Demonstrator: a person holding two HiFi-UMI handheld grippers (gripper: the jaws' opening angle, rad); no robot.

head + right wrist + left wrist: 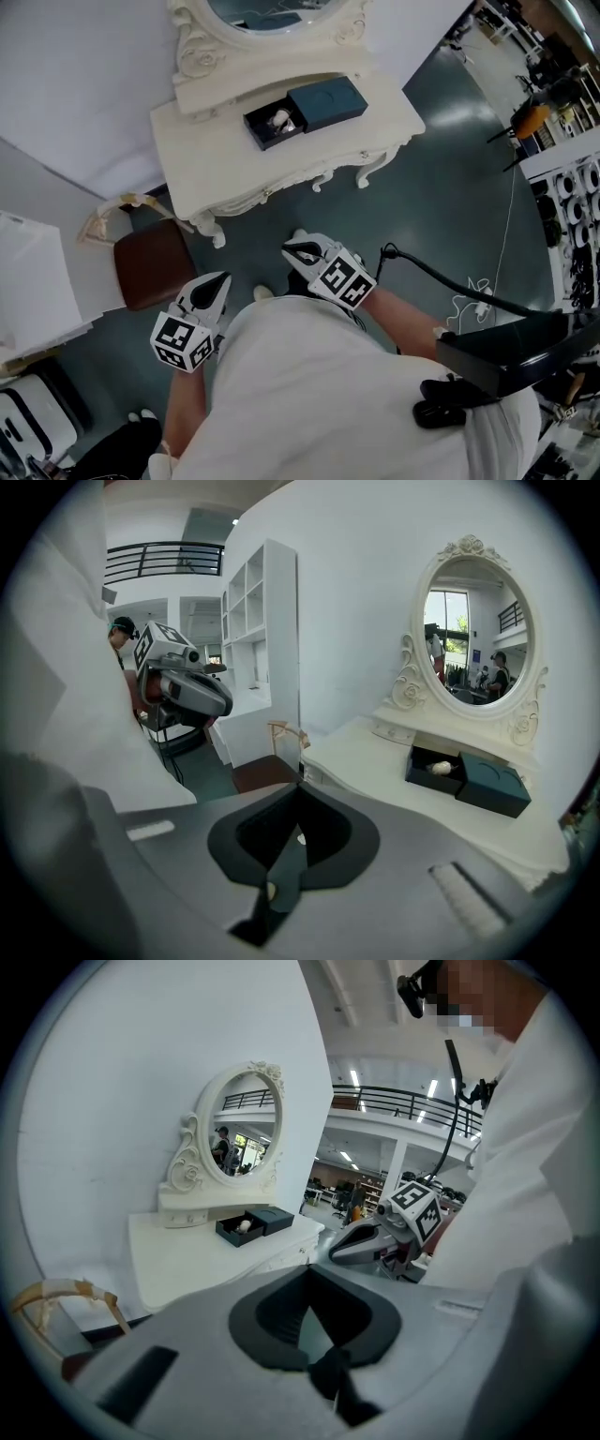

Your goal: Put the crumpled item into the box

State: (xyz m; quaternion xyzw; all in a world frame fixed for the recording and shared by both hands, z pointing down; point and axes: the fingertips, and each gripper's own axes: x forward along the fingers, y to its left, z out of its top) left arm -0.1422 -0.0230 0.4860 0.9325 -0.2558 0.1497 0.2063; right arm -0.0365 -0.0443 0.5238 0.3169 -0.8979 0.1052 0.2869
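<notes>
Crumpled item (280,119) sits in box (263,137) (far from left tongs (223,278), right tongs (291,249)).

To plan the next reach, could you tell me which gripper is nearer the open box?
Right, it seems. The right gripper is in front of the box, off the table's edge; the left gripper is further back, towards the stool.

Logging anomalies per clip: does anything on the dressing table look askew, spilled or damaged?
Nothing stands out. The box sits open on the table, crumpled item inside, lid beside it.
</notes>
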